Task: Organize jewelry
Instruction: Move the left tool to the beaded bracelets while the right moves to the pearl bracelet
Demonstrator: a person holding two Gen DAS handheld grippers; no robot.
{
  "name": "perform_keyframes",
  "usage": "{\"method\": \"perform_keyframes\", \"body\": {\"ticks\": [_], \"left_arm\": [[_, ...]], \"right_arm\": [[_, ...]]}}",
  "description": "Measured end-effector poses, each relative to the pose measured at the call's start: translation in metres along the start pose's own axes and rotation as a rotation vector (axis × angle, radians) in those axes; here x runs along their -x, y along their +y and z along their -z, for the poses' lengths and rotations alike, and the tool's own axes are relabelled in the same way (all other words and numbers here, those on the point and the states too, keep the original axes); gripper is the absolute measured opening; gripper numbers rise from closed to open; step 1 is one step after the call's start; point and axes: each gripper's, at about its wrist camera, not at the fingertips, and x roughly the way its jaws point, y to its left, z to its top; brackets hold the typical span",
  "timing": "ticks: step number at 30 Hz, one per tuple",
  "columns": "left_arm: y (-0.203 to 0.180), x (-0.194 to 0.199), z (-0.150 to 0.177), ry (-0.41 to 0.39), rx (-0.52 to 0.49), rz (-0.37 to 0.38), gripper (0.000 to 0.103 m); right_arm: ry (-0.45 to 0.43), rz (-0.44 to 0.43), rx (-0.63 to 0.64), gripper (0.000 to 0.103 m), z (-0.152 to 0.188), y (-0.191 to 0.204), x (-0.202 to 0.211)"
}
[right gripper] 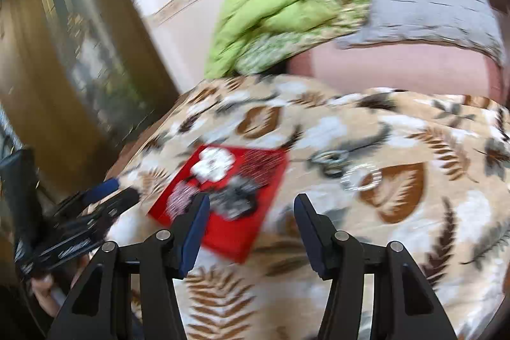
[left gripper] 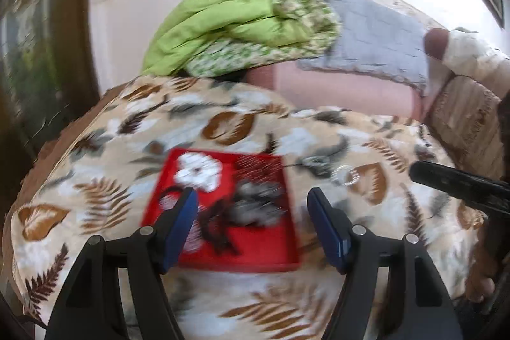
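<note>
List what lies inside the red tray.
Inside the red tray: a white flower-shaped piece, dark tangled jewelry, and a dark loop. Blur hides details; the left gripper's fingers cover one corner.

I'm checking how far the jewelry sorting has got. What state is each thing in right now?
red tray: flat on the leaf-print blanket, holding several blurred pieces.
white flower piece: lying in the tray.
silver ring: out on the blanket, beside the tray.
grey metal piece: on the blanket, outside the tray.
left gripper: open, empty, above the tray.
right gripper: open, empty.
</note>
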Motion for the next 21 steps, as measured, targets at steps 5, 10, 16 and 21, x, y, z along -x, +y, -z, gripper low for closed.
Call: {"method": "perform_keyframes", "body": {"ticks": [5, 10, 16, 21], "left_arm": [[-0.054, -0.016, -0.031, -0.004, -0.013, 0.062, 0.071], [-0.084, -0.065, -0.054, 0.032, -0.014, 0.068, 0.071], [-0.078, -0.163, -0.064, 0.155, 0.050, 0.059, 0.071], [-0.064, -0.249, -0.058, 0.291, 0.121, 0.076, 0.056]], "right_arm": [[-0.035, 0.061, -0.083, 0.054, -0.028, -0.060, 0.016], [-0.032, 0.115, -0.146, 0.045, -0.054, -0.108, 0.001], [0.059, 0.159, -0.190, 0.037, -0.055, -0.151, -0.071], [0.170, 0.168, -0.248, 0.027, -0.035, -0.185, -0.143]]}}
